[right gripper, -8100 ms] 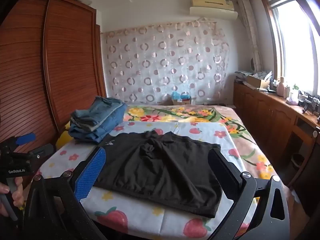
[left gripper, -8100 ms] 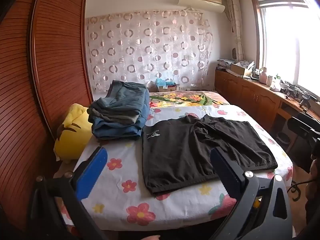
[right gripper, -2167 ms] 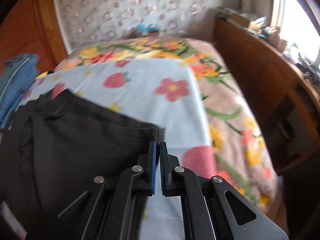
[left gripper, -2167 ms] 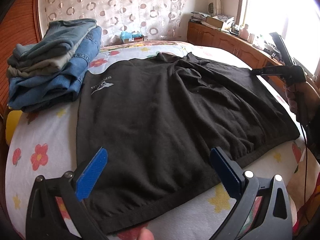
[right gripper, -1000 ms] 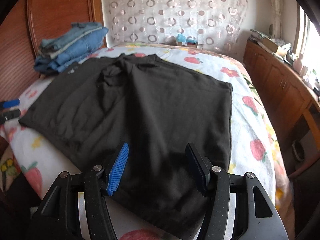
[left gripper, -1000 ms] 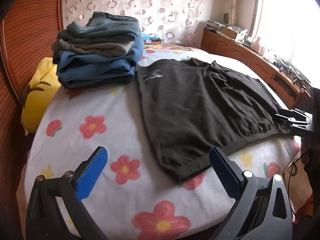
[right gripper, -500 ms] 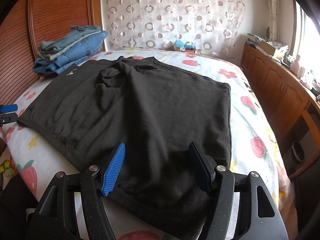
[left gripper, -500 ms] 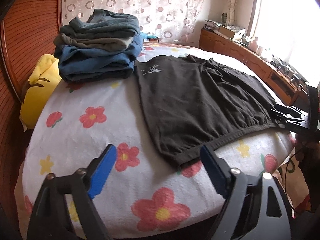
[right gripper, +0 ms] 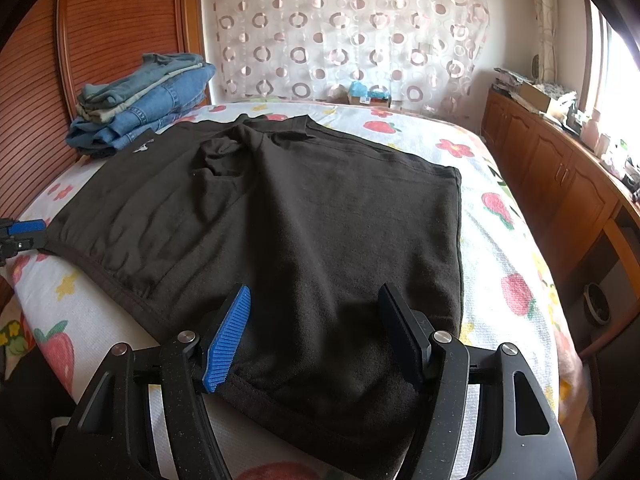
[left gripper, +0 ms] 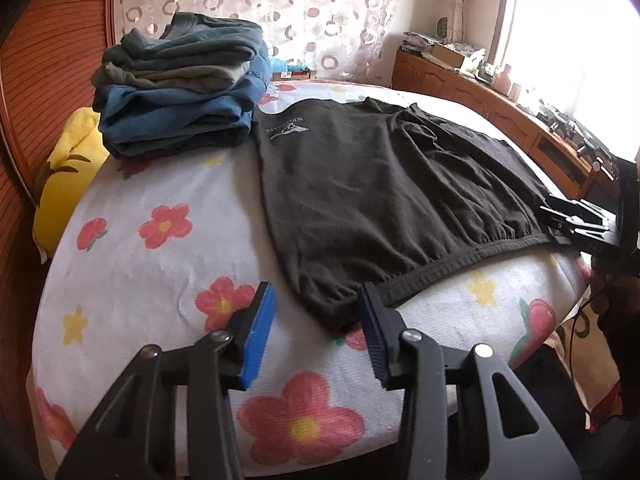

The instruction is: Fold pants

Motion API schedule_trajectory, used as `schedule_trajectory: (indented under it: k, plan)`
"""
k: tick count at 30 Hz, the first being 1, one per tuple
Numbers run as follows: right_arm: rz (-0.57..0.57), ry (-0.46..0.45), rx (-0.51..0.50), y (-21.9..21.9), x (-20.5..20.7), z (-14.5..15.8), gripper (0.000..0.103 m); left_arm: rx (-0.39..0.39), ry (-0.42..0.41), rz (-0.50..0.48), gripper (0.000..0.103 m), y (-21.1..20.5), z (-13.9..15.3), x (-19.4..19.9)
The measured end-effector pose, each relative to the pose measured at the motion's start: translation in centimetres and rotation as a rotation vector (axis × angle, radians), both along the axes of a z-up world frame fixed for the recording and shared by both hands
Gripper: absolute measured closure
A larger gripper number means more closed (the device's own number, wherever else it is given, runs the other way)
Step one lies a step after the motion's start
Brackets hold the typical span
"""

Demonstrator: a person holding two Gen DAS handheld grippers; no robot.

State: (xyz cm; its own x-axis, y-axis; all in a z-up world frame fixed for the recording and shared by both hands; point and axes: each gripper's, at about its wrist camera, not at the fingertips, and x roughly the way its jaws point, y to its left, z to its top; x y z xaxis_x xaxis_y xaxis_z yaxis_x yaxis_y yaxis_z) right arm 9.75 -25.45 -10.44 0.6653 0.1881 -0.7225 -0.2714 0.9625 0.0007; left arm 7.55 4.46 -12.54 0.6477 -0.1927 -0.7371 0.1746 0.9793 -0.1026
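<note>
Black shorts (left gripper: 384,184) lie flat; your left gripper (left gripper: 316,320) and right gripper (right gripper: 316,320) have both narrowed onto the waistband corners, still open, ready to pinch.

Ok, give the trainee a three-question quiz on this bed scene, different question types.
1. True or false: the left tool is shut on the black shorts.
2. What lies beside the shorts, toward the wooden wall?
A. a stack of folded jeans
B. a laptop
C. a shoe box
3. Fill in: the right tool hovers, open, over the shorts' ____ edge.

Key: 1 false, both tools are open; 2 A; 3 near.
</note>
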Motion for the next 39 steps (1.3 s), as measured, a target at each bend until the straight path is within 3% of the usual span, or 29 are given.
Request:
schedule_trajectory:
  k: [4, 6, 9, 22, 39]
  plan:
    - [0.000, 0.000, 0.001, 0.0, 0.0, 0.0, 0.035, 0.007, 0.000, -0.004, 0.067, -0.3, 0.0, 0.2]
    - [-0.001, 0.000, 0.001, 0.0, 0.0, 0.0, 0.035, -0.002, -0.001, -0.016, 0.087, -0.4, 0.1, 0.3]
    - [0.000, -0.001, 0.002, 0.0, 0.0, 0.0, 0.035, 0.007, -0.009, -0.023, 0.098, -0.9, 0.3, 0.4]
    - [-0.004, 0.009, 0.012, 0.1, 0.2, 0.4, 0.035, -0.006, -0.104, -0.119, 0.103, -4.4, 5.2, 1.5]
    - [-0.079, -0.040, 0.062, -3.7, -1.2, 3.2, 0.035, -0.004, -0.171, -0.363, 0.103, -17.3, 11.2, 5.8]
